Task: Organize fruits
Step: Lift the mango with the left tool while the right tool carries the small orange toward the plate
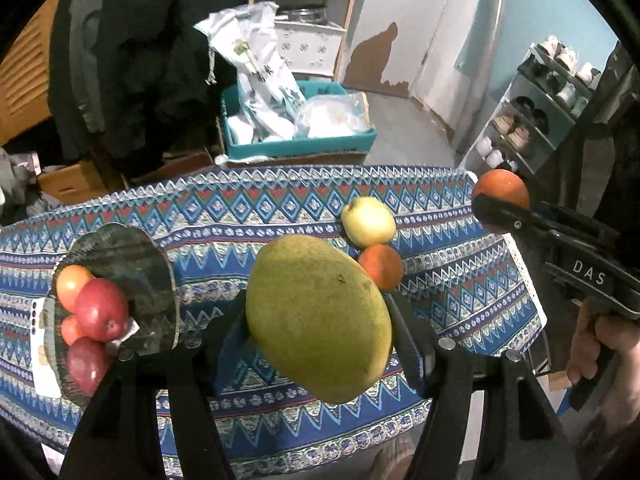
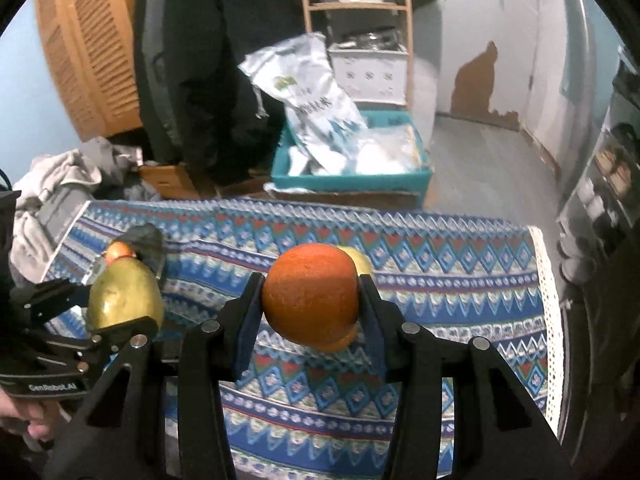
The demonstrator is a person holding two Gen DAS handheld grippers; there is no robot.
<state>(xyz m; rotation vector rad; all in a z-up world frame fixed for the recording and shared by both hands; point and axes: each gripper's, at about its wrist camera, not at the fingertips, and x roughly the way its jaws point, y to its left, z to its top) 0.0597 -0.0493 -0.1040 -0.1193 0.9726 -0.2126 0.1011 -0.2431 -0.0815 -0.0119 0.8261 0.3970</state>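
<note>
Green-yellow mango (image 1: 318,318), clamped across its middle between the pads of the left claw (image 1: 320,336) and carried clear of the patterned cloth of the bench (image 1: 460,292). Its long axis lies oblique to the fingers, so the pads meet its narrower width. Left of this claw stands a dark tray (image 1: 132,264), tipped toward the lens by the fisheye view, with red apples (image 1: 100,308) and smaller orange fruits (image 1: 72,282) gathered in it; this is probably where the sorted fruit goes. Ahead and slightly right of the left claw, a yellow apple (image 1: 368,222) and a small orange fruit (image 1: 382,266) rest touching on the cloth, not yet collected. The right claw (image 2: 311,312) is closed on an orange (image 2: 311,298), gripped at its widest girth and held above the bench. Both loads appear ready for transfer toward the tray.
</note>
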